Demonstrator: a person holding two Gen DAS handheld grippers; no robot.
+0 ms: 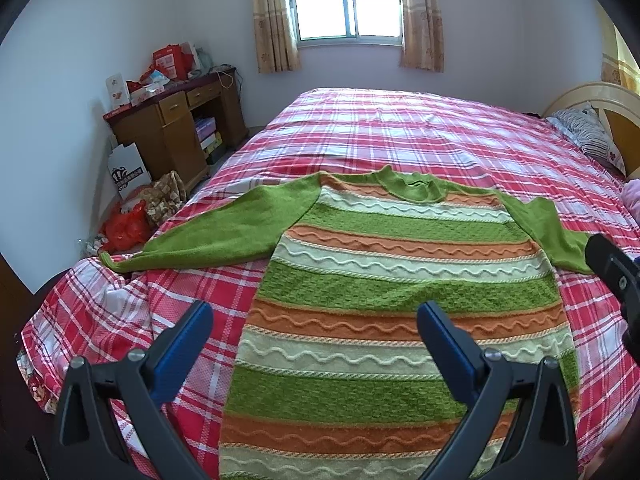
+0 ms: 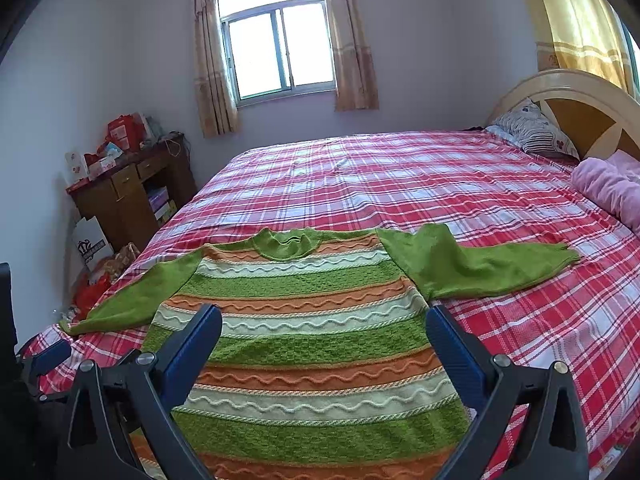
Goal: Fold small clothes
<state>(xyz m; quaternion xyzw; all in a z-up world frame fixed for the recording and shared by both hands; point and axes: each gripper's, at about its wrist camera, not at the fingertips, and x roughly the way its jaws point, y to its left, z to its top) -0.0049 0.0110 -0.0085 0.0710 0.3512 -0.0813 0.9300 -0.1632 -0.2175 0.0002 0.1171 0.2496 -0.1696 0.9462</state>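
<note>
So far nothing is gripped: the left gripper (image 1: pixel 314 326) and right gripper (image 2: pixel 324 330) both gape wide and empty above the sweater (image 1: pixel 400 280), one garment lying flat on the bed (image 1: pixel 400 132) ahead of the fingers. Its two sleeves spread outward. The thick knit could bunch or slip if a finger pinches only one layer.

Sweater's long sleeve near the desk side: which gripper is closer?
Left. The left gripper hovers by that sleeve; the right gripper is across the sweater body.
</note>
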